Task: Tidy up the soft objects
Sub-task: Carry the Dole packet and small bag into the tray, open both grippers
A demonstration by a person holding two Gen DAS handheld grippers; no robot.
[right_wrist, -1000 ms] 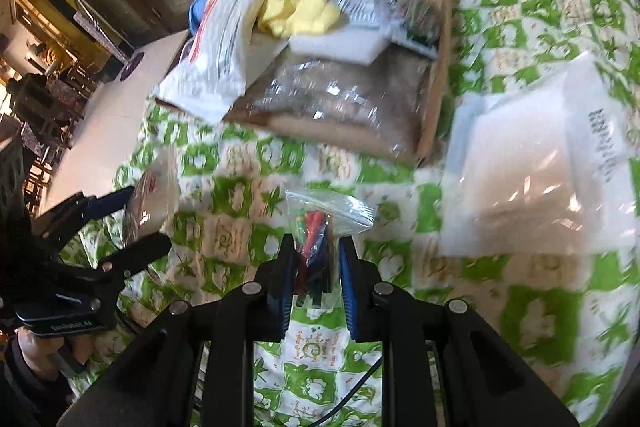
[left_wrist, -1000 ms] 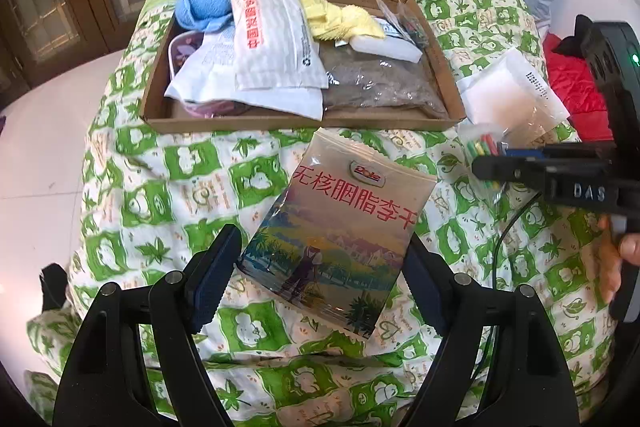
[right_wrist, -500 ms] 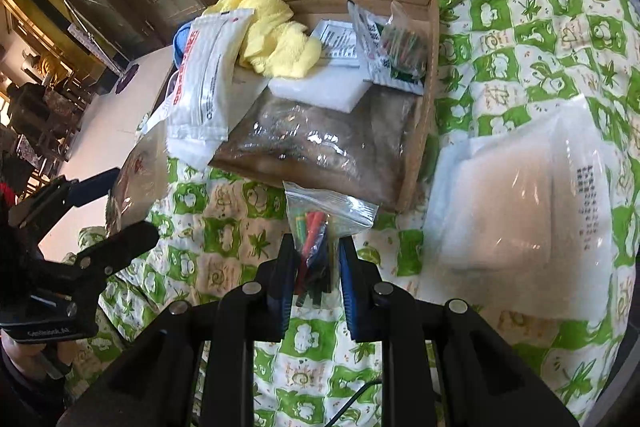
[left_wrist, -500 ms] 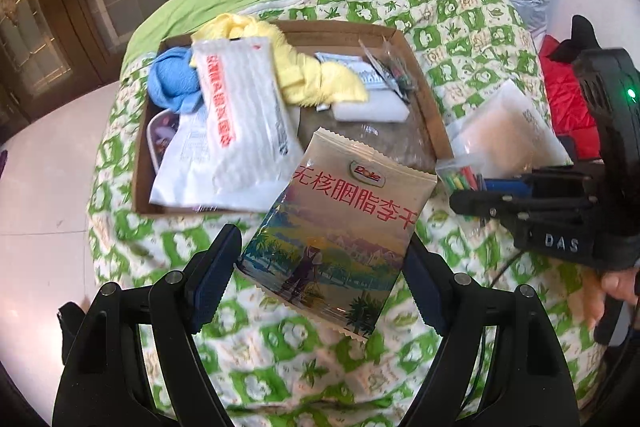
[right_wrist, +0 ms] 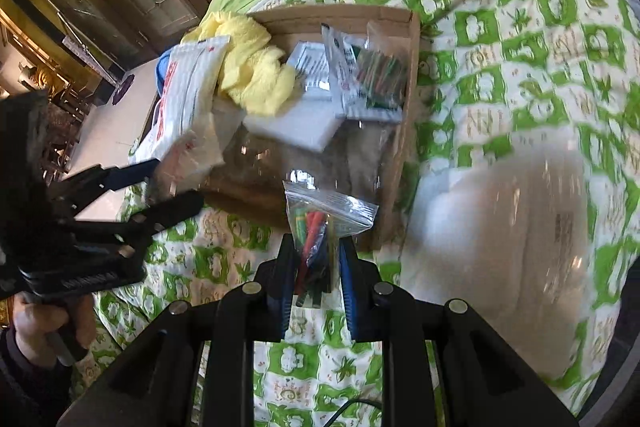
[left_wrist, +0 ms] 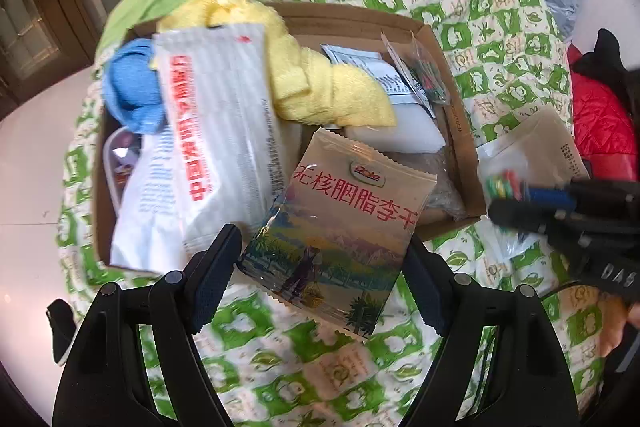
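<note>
Only the left view shows the snack pouch (left_wrist: 340,223) face; left hand-held gripper (left_wrist: 320,283) clamps it, jaws wide. Right hand-held gripper (right_wrist: 314,279) pinches zip bag (right_wrist: 320,223), jaws narrow.

Cardboard box (left_wrist: 460,115) on a bed, much of its contents covered or blurred.

A snack packet (left_wrist: 340,227) hides the box's near wall and the brown bag (right_wrist: 280,163) inside. Left of the packet, a white pack (left_wrist: 216,131) covers a purple-lidded container (left_wrist: 120,163). Right of the box, a clear bag (right_wrist: 508,227) is smeared; its label is unreadable.
</note>
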